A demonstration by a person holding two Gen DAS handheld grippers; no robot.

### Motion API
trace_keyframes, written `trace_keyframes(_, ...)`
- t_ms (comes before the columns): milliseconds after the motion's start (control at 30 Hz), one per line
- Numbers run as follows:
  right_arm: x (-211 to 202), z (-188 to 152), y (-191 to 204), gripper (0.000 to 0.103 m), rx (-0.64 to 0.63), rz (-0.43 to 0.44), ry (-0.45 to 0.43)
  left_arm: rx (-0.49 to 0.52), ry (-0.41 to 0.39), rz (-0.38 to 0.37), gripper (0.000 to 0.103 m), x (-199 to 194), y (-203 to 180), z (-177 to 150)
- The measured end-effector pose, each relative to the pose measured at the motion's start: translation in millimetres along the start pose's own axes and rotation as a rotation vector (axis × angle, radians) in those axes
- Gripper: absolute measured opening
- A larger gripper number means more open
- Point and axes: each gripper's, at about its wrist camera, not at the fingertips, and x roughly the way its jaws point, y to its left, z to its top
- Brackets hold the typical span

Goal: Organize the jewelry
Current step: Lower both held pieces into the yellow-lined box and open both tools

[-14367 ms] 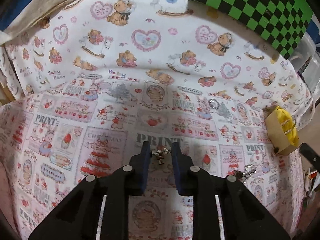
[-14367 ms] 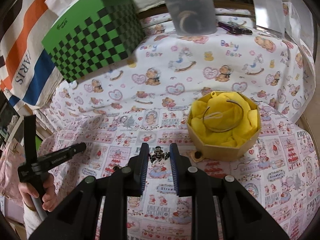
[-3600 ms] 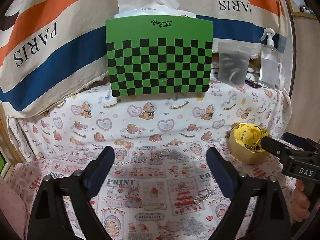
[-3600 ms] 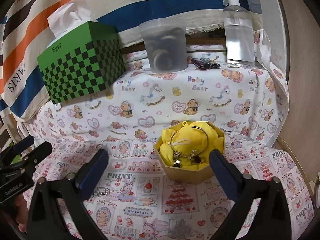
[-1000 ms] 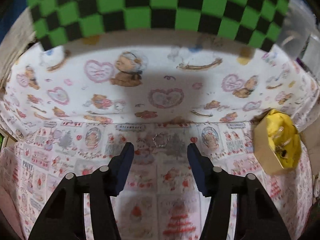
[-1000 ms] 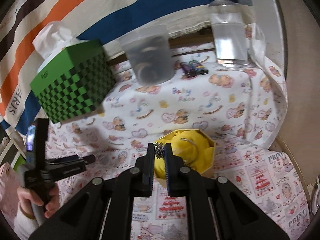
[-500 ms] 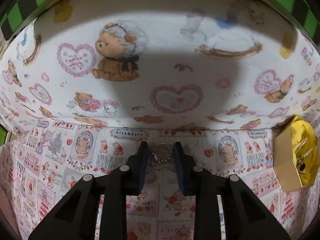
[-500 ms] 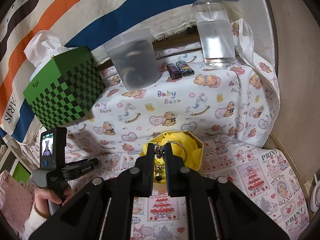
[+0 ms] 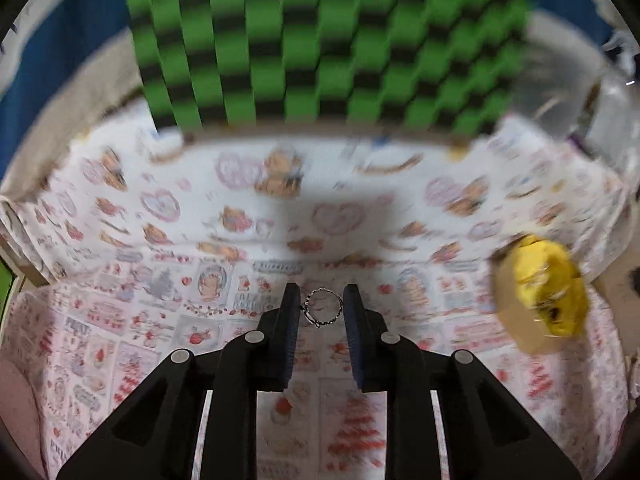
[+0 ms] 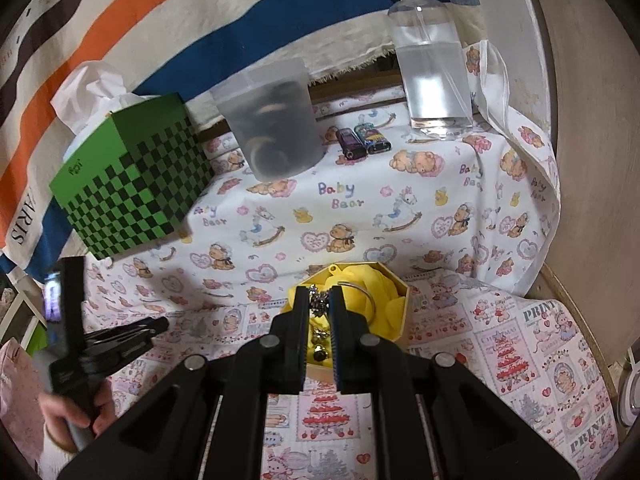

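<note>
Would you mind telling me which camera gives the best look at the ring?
The left wrist view: the ring sits sharp between the left gripper's fingers, against a blurred background. The right wrist view does not show it; the left gripper is small there.

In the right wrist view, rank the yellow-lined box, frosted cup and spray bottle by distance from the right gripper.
1. Yellow-lined box: right under the right gripper.
2. Frosted cup: back, slightly left.
3. Spray bottle: far back, right.
</note>
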Motion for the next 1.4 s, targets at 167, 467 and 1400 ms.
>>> trace_keyframes(167, -4, -1, 4, 0.009, -0.021, 0.001, -0.014, 0.018, -0.13, -0.06, 0.021, -57, -7, 6)
trace_keyframes(467, -16, 3, 3, 0.009, -0.019, 0.018, -0.044, 0.082, -0.242, -0.154, 0.021, -106, -33, 8)
trace_keyframes(1400, 11, 27, -58, 0.009, 0.088, 0.062, -0.044, 0.135, -0.003, -0.393, 0.021, 4, -143, 15)
